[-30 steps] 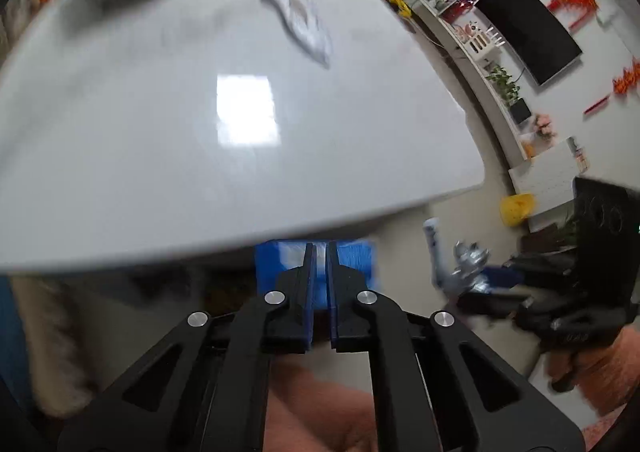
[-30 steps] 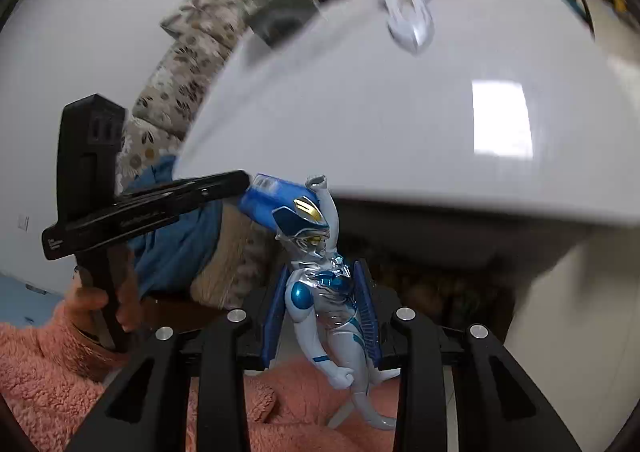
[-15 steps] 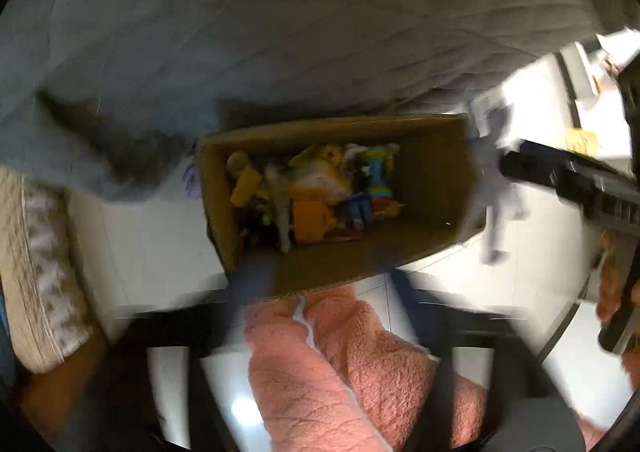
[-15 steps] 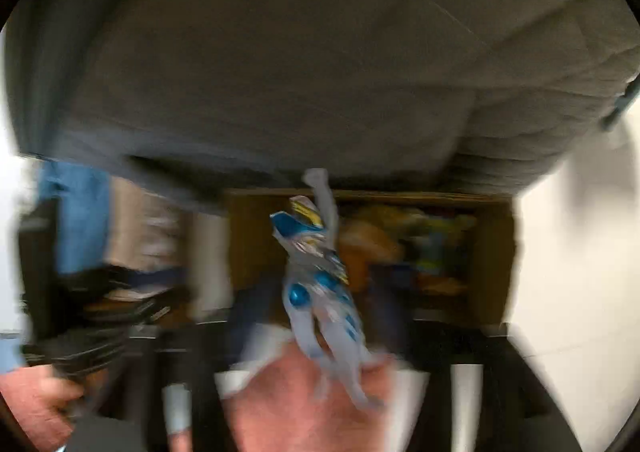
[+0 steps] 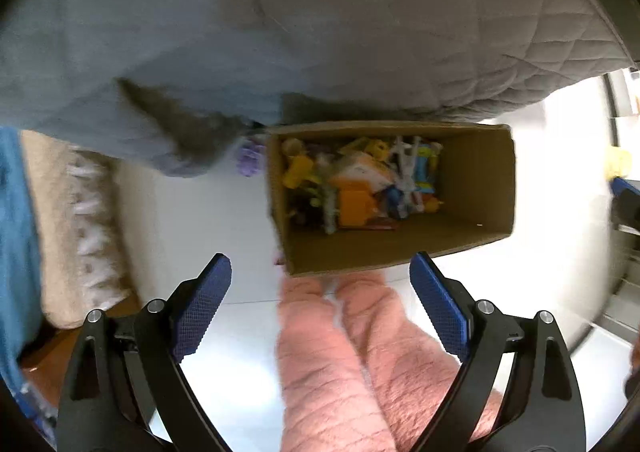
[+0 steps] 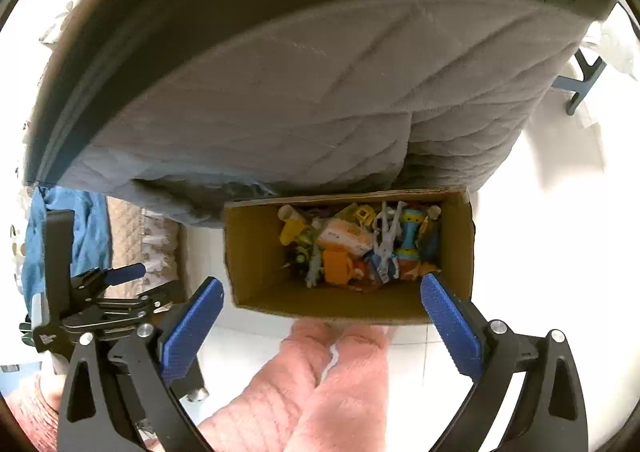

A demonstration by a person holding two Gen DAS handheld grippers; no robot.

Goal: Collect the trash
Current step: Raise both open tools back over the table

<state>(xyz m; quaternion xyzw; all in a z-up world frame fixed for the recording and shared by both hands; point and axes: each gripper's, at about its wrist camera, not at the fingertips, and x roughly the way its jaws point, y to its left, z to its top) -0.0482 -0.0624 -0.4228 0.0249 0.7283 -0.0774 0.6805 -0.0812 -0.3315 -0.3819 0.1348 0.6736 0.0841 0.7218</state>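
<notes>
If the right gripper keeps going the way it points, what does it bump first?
Probably the cardboard box or the toys piled inside. The right gripper is opening with nothing between its fingers, aimed down at the box. Depth is hard to judge.

Open brown cardboard box (image 5: 476,179) upright on pale floor, far wall against hanging grey quilted cover. Inside, jumbled small plastic toys (image 5: 360,187), yellow, orange, blue, white, piled toward its left end; right end shows bare cardboard floor.
</notes>
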